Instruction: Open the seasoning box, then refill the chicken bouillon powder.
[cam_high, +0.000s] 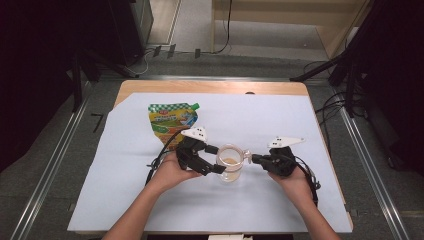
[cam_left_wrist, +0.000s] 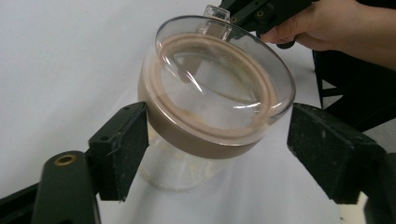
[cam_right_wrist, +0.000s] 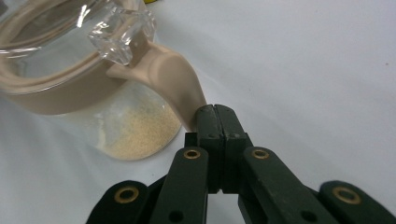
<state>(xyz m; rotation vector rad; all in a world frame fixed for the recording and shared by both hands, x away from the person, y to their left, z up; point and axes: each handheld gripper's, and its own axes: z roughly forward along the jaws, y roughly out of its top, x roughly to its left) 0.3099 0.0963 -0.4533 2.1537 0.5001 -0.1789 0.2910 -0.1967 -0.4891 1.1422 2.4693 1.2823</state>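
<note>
A clear jar (cam_high: 231, 165) with a beige collar and a clear lid stands on the white cloth, a little tan powder (cam_right_wrist: 140, 135) in its bottom. In the left gripper view the jar (cam_left_wrist: 205, 116) sits between the jaws of my left gripper (cam_left_wrist: 215, 154). One pad (cam_left_wrist: 126, 149) lies against the collar and the other pad (cam_left_wrist: 327, 149) stands off it. My left gripper (cam_high: 216, 160) flanks the jar from the left and is open. My right gripper (cam_right_wrist: 215, 114) is shut on the tip of the jar's beige tab (cam_right_wrist: 173, 79), coming in from the right (cam_high: 254, 159).
A green and orange spouted pouch (cam_high: 172, 122) lies flat behind my left hand. The white cloth (cam_high: 280, 120) covers most of the wooden table, and its near edge runs just behind my forearms. Dark stands and cables line the floor on both sides.
</note>
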